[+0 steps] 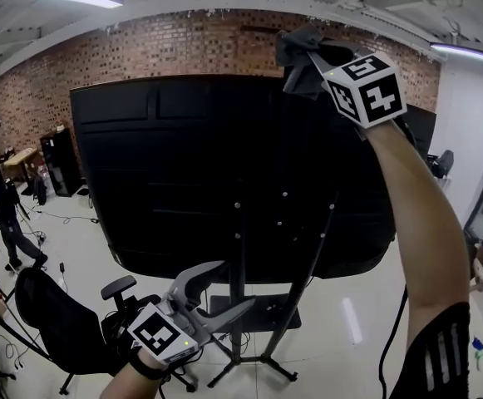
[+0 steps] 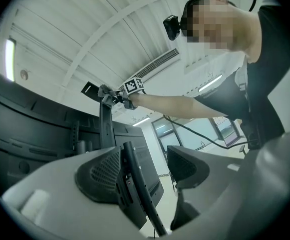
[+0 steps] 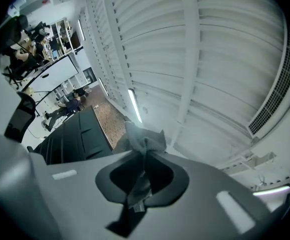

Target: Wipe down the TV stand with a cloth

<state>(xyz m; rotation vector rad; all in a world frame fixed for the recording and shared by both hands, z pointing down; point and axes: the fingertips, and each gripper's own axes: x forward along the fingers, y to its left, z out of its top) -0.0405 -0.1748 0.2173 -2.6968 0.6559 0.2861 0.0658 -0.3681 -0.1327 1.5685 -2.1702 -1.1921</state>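
A large black TV shows its back and stands on a black stand with slanted legs. My right gripper is raised to the TV's top edge and is shut on a grey cloth. In the right gripper view the cloth bunches out between the closed jaws of the right gripper, with the TV below it. My left gripper hangs low in front of the stand, open and holding nothing. In the left gripper view a stand strut shows between the spread jaws of the left gripper.
A black office chair stands at lower left. A person walks at far left near a black cabinet. Behind the TV runs a brick wall. A cable hangs from my right arm.
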